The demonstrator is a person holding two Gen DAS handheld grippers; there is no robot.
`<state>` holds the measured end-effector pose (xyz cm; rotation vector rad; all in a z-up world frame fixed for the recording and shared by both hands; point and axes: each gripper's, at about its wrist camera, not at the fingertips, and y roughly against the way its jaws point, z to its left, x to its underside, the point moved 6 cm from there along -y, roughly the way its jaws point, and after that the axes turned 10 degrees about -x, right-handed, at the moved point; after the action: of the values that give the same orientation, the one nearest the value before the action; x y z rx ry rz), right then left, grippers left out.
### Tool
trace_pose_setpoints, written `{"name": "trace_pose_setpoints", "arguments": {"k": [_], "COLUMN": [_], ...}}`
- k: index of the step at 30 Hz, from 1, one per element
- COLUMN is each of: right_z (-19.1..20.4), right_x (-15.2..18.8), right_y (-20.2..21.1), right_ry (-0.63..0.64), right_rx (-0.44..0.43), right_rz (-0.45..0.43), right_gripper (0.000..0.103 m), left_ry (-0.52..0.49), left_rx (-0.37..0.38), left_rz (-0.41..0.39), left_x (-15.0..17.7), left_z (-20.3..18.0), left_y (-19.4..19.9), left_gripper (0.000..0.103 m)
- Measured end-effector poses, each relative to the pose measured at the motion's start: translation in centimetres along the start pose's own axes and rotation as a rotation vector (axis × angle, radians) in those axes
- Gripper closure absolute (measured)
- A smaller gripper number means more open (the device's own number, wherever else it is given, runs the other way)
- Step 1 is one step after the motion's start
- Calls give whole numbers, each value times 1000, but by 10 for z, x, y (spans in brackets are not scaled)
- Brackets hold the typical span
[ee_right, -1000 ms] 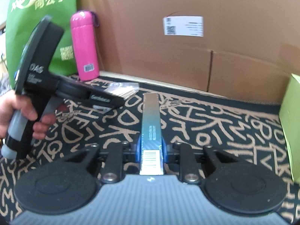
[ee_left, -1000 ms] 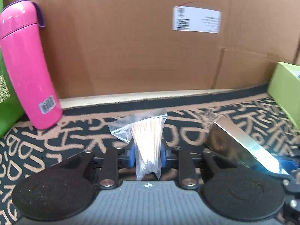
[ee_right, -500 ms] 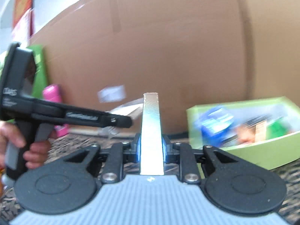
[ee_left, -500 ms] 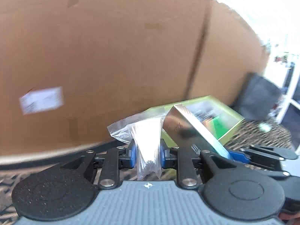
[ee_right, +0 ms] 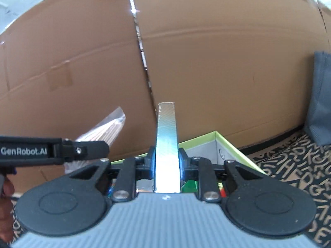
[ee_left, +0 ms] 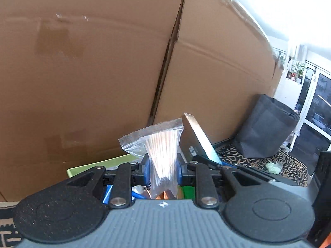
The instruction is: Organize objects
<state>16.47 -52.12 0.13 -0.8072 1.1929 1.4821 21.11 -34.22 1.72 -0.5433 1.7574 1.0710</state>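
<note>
My left gripper [ee_left: 163, 171] is shut on a clear zip bag of cotton swabs [ee_left: 160, 146], held upright between the blue pads. My right gripper [ee_right: 166, 166] is shut on a long shiny silver box [ee_right: 166, 144], which stands on edge and points forward. Both hover over an open lime-green box [ee_right: 233, 147] holding several colourful items. In the left wrist view the silver box [ee_left: 196, 136] shows just right of the bag, and the green box's rim [ee_left: 99, 165] peeks out below. In the right wrist view the left gripper [ee_right: 82, 149] and its bag [ee_right: 109, 126] reach in from the left.
A tall cardboard box [ee_left: 103, 72] forms a wall right behind the green box. A dark grey bag [ee_left: 266, 128] stands at the right on the black mat with tan letters [ee_right: 289, 165]. A small pale green lump [ee_left: 274, 166] lies on the mat. A person's hand [ee_right: 5, 196] holds the left gripper.
Both grippers have swung to the right and risen, away from the pink bottle and over the lime-green box. Each has kept its grip on its object throughout.
</note>
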Motion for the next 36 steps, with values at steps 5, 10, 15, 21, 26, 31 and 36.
{"name": "trace_pose_setpoints", "arguments": {"k": [5, 10, 15, 21, 26, 31, 36], "right_z": [-12, -4, -8, 11, 34, 62, 75], "right_x": [24, 42, 40, 46, 56, 62, 73], "right_y": [-18, 11, 45, 92, 136, 160, 175], "right_ry": [74, 194, 198, 149, 132, 162, 205], "right_rx": [57, 105, 125, 72, 62, 100, 143], "right_rz": [46, -23, -13, 104, 128, 145, 165], "right_gripper": [55, 15, 0, 0, 0, 0, 0], "left_ry": [6, 8, 20, 6, 36, 31, 10], "left_rx": [-46, -79, -114, -165, -240, -323, -353], "left_rz": [-28, -68, -64, -100, -143, -55, 9], "left_x": [13, 24, 32, 44, 61, 84, 106], "left_z": [9, 21, 27, 29, 30, 30, 30], "left_y": [-10, 4, 27, 80, 132, 157, 165], "left_gripper": [10, 9, 9, 5, 0, 0, 0]}}
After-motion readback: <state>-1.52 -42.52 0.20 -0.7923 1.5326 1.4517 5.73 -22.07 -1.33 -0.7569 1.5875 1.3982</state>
